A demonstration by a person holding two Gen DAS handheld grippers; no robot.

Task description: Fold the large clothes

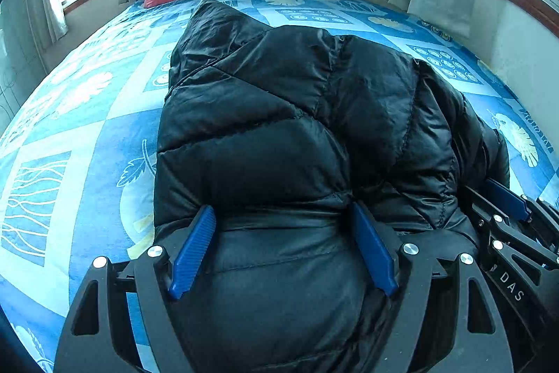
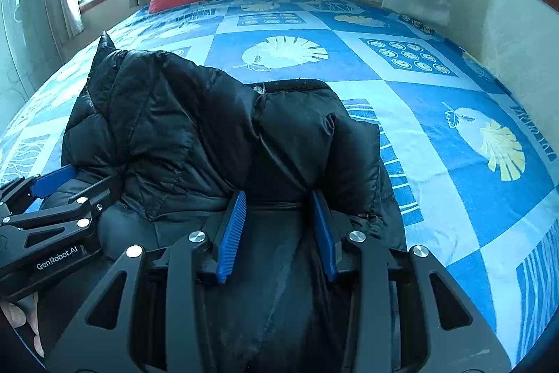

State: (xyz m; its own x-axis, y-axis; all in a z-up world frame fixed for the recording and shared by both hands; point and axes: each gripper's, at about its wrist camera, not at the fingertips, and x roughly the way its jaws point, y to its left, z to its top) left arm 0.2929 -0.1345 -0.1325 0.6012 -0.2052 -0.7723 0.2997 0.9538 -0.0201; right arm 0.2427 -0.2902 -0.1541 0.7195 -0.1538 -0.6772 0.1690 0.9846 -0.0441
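My black puffer jacket (image 1: 279,128) lies bunched near the foot edge of the bed (image 2: 436,86). My left gripper (image 1: 283,250) straddles a thick fold, jaws wide; my right gripper (image 2: 279,229) is clamped on the jacket's hem.

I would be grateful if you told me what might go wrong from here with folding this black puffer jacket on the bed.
1. The left gripper has wide jaws around a bulging fold of the black puffer jacket; the slick fabric might slip out.
2. The puffy layers may spring back open once let go.
3. The right gripper sits close beside the left on the same hem, so they might bump.
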